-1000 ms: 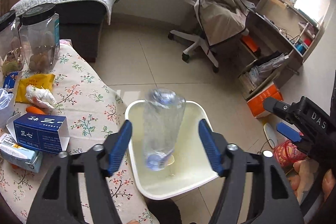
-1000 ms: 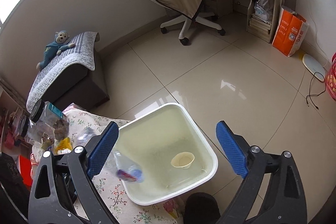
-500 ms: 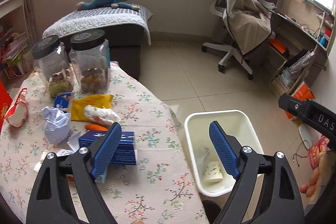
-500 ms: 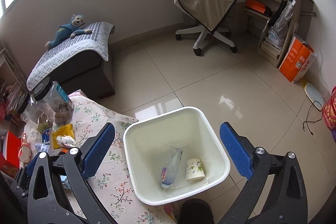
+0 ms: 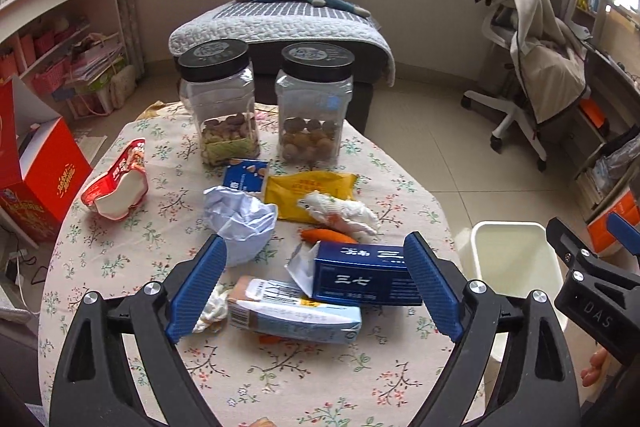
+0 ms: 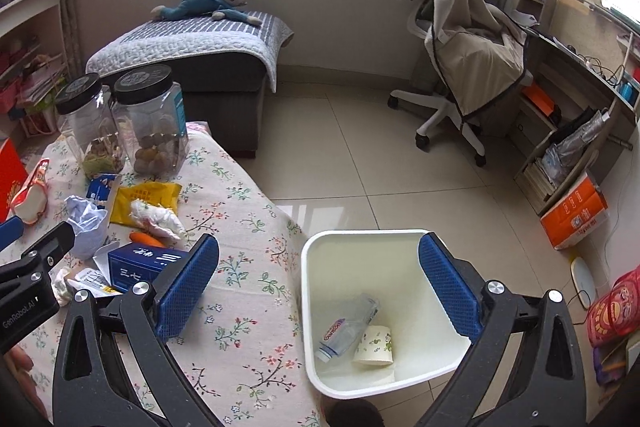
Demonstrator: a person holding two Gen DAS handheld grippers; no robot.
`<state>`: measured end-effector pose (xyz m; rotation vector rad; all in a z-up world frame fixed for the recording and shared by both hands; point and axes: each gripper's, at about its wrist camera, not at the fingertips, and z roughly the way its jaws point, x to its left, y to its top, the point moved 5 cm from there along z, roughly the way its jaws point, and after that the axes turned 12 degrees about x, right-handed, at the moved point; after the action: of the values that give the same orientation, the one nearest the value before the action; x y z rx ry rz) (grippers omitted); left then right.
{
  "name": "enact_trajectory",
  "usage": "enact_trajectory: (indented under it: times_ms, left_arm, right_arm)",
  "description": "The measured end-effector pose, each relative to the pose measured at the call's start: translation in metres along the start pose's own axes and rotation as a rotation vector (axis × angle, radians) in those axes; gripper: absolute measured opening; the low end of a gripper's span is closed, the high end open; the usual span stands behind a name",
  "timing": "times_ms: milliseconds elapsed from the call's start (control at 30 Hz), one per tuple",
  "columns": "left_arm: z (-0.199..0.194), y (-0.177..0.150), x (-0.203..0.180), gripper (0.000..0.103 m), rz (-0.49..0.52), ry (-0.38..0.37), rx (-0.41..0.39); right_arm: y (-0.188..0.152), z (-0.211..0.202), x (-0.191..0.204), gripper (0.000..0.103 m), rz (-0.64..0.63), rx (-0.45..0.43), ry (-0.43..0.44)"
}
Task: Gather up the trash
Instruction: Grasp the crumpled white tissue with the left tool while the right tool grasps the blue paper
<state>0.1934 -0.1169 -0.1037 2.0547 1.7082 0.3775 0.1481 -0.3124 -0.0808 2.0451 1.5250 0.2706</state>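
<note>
A floral-print tablecloth (image 5: 248,379) carries a dark blue box (image 5: 366,277) with white lettering and a yellow packet (image 5: 310,189). The bin (image 6: 312,307) is white, and both jars' lids (image 5: 214,54) are black.

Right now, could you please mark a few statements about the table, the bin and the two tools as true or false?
1. The white bin holds a plastic bottle and a paper cup. True.
2. The left tool is shut on the blue box. False: its jaws are wide open, holding nothing.
3. Both jars have black lids on. True.
4. The bin stands on the table. False: it stands on the floor beside it.
5. The right tool grips the cup. False: it is open and empty.
</note>
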Motion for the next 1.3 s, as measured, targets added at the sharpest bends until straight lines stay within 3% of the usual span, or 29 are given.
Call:
enact_trajectory:
  times_ms: [367, 533, 633, 800, 1000, 1033, 1167, 1233, 1267, 1300]
  left_arm:
    - [0.012, -0.001, 0.082, 0.087, -0.095, 0.073, 0.088]
    - [0.033, -0.008, 0.111, 0.087, -0.115, 0.068, 0.203]
    - [0.053, -0.022, 0.122, 0.087, -0.063, 0.097, 0.326]
    - [0.078, -0.048, 0.132, 0.087, 0.09, 0.162, 0.453]
    - [0.096, -0.056, 0.12, 0.085, 0.227, 0.117, 0.471]
    - [0.1, -0.057, 0.116, 0.084, 0.252, 0.119, 0.468]
    - [0.115, -0.059, 0.103, 0.061, 0.3, 0.077, 0.472]
    - [0.118, -0.061, 0.1, 0.046, 0.286, -0.004, 0.482]
    - [0.117, -0.061, 0.1, 0.034, 0.274, -0.044, 0.48]
    - [0.112, -0.06, 0.102, 0.033, 0.267, -0.049, 0.469]
  right_arm:
    - [-0.001, 0.012, 0.076, 0.096, -0.131, 0.03, 0.036]
    - [0.0, 0.014, 0.101, 0.096, -0.155, 0.041, 0.053]
    - [0.002, 0.015, 0.109, 0.096, -0.16, 0.047, 0.063]
    - [0.01, 0.021, 0.117, 0.096, -0.143, 0.069, 0.091]
    - [0.016, 0.041, 0.134, 0.096, -0.107, 0.165, 0.207]
    - [0.016, 0.046, 0.139, 0.096, -0.101, 0.185, 0.228]
    - [0.019, 0.061, 0.163, 0.096, -0.099, 0.239, 0.292]
    - [0.021, 0.067, 0.177, 0.096, -0.116, 0.254, 0.309]
    - [0.022, 0.069, 0.184, 0.096, -0.133, 0.26, 0.315]
    - [0.022, 0.071, 0.192, 0.096, -0.154, 0.267, 0.323]
